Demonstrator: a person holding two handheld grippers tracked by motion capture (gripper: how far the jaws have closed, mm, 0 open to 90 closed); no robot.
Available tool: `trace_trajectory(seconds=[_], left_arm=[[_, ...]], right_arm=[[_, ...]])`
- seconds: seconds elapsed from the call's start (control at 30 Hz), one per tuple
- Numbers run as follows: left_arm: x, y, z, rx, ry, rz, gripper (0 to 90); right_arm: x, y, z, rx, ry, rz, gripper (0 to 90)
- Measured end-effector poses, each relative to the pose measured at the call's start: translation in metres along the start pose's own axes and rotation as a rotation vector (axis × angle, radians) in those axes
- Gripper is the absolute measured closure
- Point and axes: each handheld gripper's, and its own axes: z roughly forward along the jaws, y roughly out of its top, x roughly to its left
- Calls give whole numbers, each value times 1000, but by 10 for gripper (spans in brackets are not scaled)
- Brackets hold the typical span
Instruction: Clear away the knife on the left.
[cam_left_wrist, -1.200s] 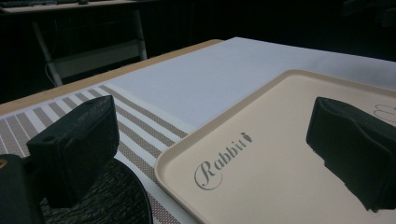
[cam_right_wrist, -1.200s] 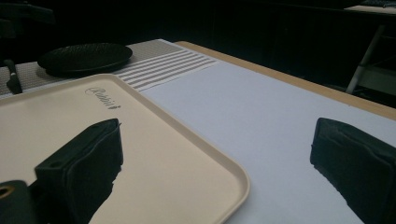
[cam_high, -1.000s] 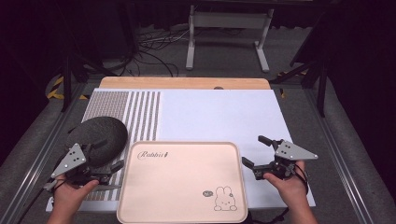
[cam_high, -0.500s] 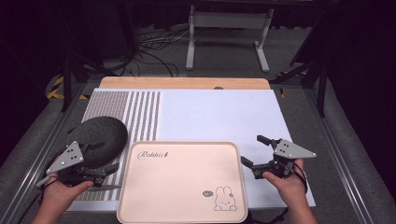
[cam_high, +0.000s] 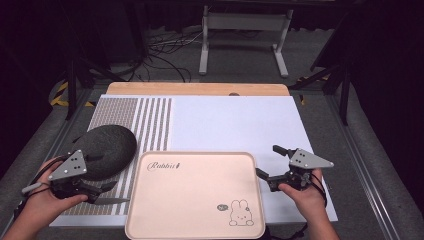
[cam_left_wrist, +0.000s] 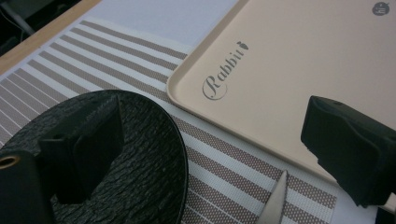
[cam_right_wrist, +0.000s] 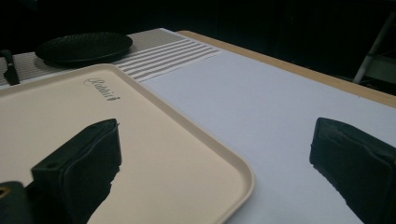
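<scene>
Both tongs open, empty, flanking the tray.
Left tongs at 8 o'clock, beside black plate and knife on striped mat; right tongs at 4 o'clock, at pink tray edge on counter.

Overhead light fell brightly on the white paper-covered table top while the floor and background behind it stayed nearly black. The pale peach plastic tray showed a soft even sheen without harsh glare. In both gripper views the near black jaws were blurred and cast soft shadows, and the high view was slightly grainy.
</scene>
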Motion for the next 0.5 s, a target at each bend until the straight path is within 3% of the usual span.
trace_trajectory(seconds=[0.07,0.2,0.27,0.5], left_arm=[[0,0,0,13,-5,1,70],[2,4,0,90,-14,45,72],[2,5,0,102,-15,51,75],[5,6,0,212,-35,92,82]], right_arm=[[0,0,0,1,2,0,33],[0,0,1,4,5,3,33],[0,0,1,6,7,3,33],[1,-1,1,7,12,2,35]])
